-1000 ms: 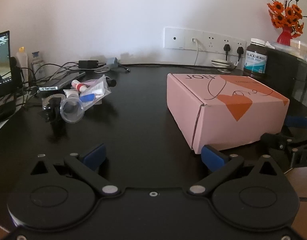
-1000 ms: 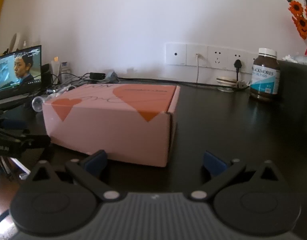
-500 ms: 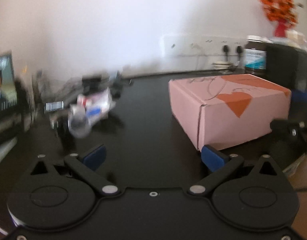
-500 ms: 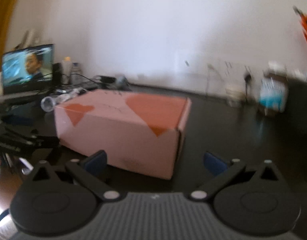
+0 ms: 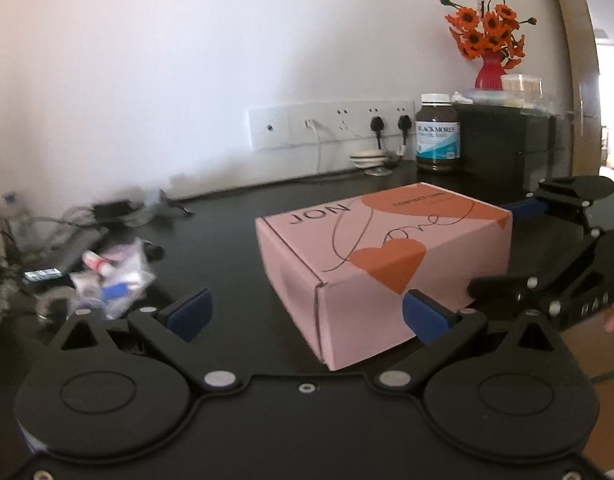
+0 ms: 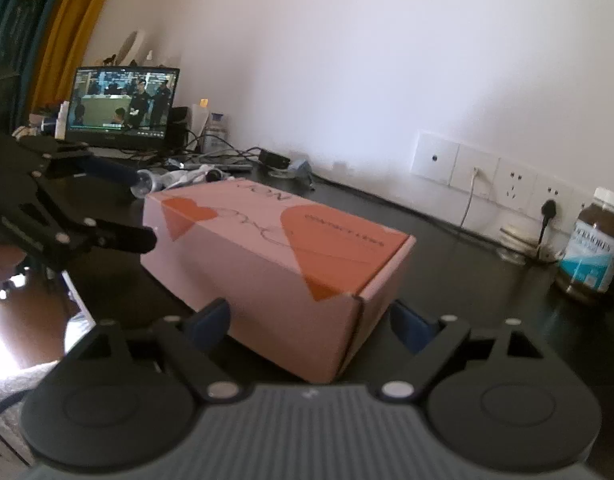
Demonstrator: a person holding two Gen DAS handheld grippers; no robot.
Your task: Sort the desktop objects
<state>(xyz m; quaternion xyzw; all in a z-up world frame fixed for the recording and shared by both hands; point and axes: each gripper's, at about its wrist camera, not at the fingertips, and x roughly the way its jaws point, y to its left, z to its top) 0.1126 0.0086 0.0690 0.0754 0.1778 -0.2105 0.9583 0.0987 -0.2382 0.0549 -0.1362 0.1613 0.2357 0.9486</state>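
Note:
A pink cardboard box (image 5: 387,248) with orange hearts lies on the black desk (image 5: 227,240). My left gripper (image 5: 307,316) is open, and the box's near corner sits between its blue pads (image 5: 189,314). From the other end, my right gripper (image 6: 311,324) straddles the box (image 6: 275,256). Its jaws are closing around the box end, with a gap still showing at the right pad (image 6: 409,328). Each gripper appears in the other's view: the right gripper (image 5: 491,248) at the box's far side, the left gripper (image 6: 147,208) at its left end.
A clear bag of small tubes (image 5: 115,276) and a phone (image 5: 43,274) lie left of the box among cables. A brown supplement bottle (image 5: 438,132), a black case (image 5: 503,140) and a red vase of orange flowers (image 5: 489,68) stand at the back right. A laptop (image 6: 123,106) plays video.
Both grippers have rolled and drawn closer to the pink box, which now sits between each pair of jaws. The right jaws have narrowed.

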